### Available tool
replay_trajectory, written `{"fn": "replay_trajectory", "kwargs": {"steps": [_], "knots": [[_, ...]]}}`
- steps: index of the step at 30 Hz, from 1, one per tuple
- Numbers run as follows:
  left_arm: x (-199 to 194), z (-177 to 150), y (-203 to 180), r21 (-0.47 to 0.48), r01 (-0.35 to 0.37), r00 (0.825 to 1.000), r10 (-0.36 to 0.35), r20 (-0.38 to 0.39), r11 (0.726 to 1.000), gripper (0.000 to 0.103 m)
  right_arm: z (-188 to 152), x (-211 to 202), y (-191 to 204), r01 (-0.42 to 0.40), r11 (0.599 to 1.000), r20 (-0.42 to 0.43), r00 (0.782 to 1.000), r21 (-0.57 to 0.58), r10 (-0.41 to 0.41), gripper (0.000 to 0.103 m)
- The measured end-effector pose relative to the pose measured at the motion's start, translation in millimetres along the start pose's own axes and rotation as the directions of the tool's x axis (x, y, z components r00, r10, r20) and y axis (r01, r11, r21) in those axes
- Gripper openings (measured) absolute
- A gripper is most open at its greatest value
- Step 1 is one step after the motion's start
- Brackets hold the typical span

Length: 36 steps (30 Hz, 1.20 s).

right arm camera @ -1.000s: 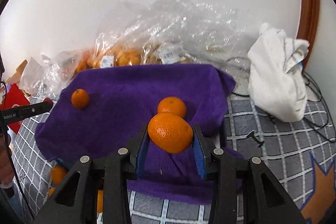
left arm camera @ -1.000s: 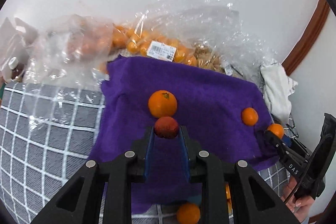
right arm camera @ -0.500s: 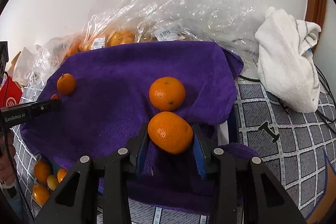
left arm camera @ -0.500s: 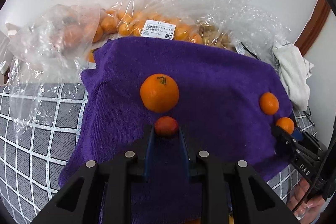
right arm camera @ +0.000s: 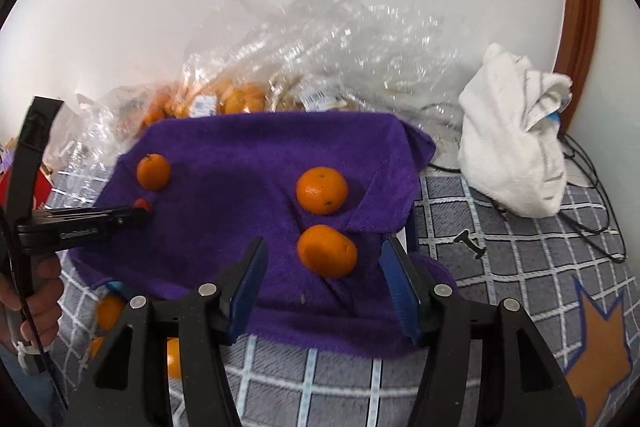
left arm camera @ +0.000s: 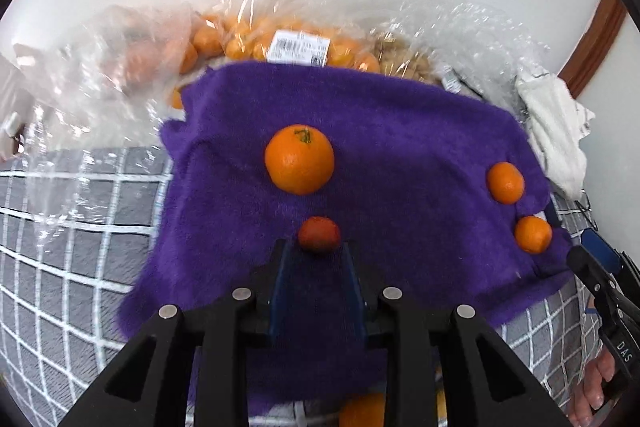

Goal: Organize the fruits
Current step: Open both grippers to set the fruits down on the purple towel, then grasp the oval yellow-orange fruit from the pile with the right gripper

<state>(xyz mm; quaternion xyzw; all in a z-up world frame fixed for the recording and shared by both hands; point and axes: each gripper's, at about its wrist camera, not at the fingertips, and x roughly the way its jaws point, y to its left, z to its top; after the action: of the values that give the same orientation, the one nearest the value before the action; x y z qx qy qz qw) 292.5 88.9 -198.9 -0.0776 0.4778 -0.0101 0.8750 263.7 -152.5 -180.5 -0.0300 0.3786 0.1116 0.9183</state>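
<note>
Since my right tongs [right arm camera: 322,269] stand spread wide with the mandarin [right arm camera: 327,250] lying free on the purple towel [right arm camera: 248,147] between them, its long axis across the gap, my left tongs [left arm camera: 318,255] only frame the small red fruit [left arm camera: 319,233], grip uncertain.

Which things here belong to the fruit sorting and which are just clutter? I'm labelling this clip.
Job:
- oranges on the purple towel
- small red fruit at the left gripper
- right gripper, open
- bagged oranges

Lying about:
- white cloth
- black cables
- checked cover
</note>
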Motion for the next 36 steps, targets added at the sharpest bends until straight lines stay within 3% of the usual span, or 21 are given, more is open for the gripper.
{"fn": "replay_trajectory", "kwargs": {"steps": [2,7,11,14,18,23,36], "knots": [[-16,-4,2,0.005,0.005,0.999,-0.005,0.033,1.000,0.040,-2,-12,6,0.008,1.000,0.008,1.000,-0.015,-0.008,0.059],[-54,-18,11,0.019,0.001,0.996,-0.002,0.084,1.000,0.041,-11,-32,22,0.040,0.998,0.042,0.998,-0.040,-0.038,0.059],[-74,-33,22,0.011,0.009,0.995,-0.010,0.096,1.000,0.041,-25,-37,34,-0.043,0.999,-0.002,0.999,-0.020,0.043,0.059],[-80,-47,31,-0.005,0.033,0.995,-0.032,0.093,0.999,0.041,-39,-33,46,-0.091,0.996,-0.035,0.995,-0.019,0.091,0.058],[-85,-71,47,-0.043,0.030,0.996,-0.026,0.085,0.999,0.041,-58,-19,61,-0.134,0.991,-0.088,0.987,-0.020,0.132,0.049],[-91,-93,60,-0.059,0.024,0.997,-0.020,0.069,0.998,0.041,-68,-6,71,-0.135,0.991,-0.121,0.984,-0.014,0.132,0.043],[-87,-111,78,-0.117,0.040,0.998,-0.035,0.048,0.992,0.041,-68,13,71,-0.130,0.991,-0.146,0.980,0.039,0.134,0.043]]}}
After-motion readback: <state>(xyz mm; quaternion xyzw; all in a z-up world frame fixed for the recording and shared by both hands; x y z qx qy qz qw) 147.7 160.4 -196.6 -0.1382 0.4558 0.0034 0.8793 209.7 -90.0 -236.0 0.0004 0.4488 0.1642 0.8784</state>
